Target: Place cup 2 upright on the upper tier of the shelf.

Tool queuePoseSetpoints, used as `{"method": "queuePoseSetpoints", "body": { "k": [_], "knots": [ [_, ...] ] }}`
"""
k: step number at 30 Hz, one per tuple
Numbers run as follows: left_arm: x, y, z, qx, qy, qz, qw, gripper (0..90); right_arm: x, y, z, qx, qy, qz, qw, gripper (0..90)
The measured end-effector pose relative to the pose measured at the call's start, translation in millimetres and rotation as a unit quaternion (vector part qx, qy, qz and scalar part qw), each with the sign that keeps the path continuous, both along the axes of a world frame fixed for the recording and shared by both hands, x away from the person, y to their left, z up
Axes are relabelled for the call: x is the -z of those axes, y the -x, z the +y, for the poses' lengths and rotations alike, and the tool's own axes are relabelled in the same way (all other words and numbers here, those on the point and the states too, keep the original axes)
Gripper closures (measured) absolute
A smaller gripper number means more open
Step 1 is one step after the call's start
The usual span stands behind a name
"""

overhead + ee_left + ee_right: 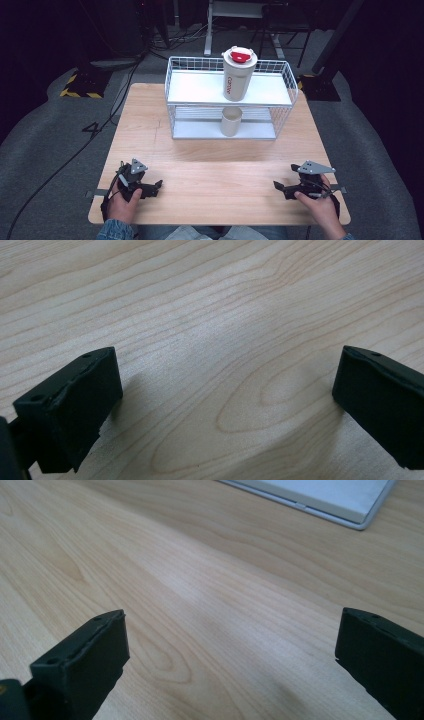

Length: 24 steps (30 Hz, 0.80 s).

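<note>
Two grippers are held low over the wooden table, close to its near edge. The left gripper is by the near left corner and the right gripper is by the near right corner. Nothing is held by either one. In each gripper view the two black jaws are seen spread wide apart, with bare wood between them.

A white wire rack is set at the far edge of the table, in the middle. A tall white tumbler with a red lid is stood upright on the top shelf, a little right of the middle. A small cream cup is stood upright on the bottom shelf, right under the tumbler.

Both are well apart from the grippers, straight ahead toward the far edge. The tumbler and the cup are found a bit nearer to the right gripper than to the left one. The near corner of the rack base is seen ahead in the right gripper view, so a reach by the right gripper is probably the shorter one.
</note>
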<state>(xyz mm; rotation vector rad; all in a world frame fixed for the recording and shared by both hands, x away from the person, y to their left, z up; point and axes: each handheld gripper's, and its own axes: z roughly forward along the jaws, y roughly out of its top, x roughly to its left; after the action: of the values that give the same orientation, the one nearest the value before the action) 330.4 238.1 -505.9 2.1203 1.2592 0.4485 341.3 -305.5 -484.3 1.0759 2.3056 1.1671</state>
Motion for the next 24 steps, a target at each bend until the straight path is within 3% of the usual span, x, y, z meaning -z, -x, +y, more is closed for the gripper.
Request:
{"method": "queuePoseSetpoints", "body": {
  "k": [9,14,16,18,20,24],
  "knots": [
    [0.1,0.0,-0.4,-0.003,0.002,0.0,1.0,0.1,10.9,3.2,6.0,-0.005,0.026,0.003,0.9997,1.2],
    [0.2,-0.6,-0.5,-0.002,0.002,0.0,1.0,0.1,18.4,3.7,10.9,-0.005,0.033,0.016,0.9993,1.2],
    [0.2,-1.0,-0.6,-0.002,0.001,-0.001,1.0,0.2,20.7,3.8,12.5,-0.006,0.047,0.027,0.9985,1.8],
    [0.1,-1.2,-0.6,-0.002,0.0,0.0,1.0,0.1,21.2,5.6,15.6,-0.009,0.065,0.022,0.9976,1.0],
    [0.0,-1.4,-0.7,-0.003,-0.001,0.0,1.0,0.1,21.8,5.4,16.0,-0.003,0.057,0.036,0.9977,1.4],
    [0.1,-2.0,-1.5,-0.006,0.001,0.0,1.0,0.1,21.9,5.9,16.4,0.003,0.057,0.036,0.9977,1.2]
  ]
}}
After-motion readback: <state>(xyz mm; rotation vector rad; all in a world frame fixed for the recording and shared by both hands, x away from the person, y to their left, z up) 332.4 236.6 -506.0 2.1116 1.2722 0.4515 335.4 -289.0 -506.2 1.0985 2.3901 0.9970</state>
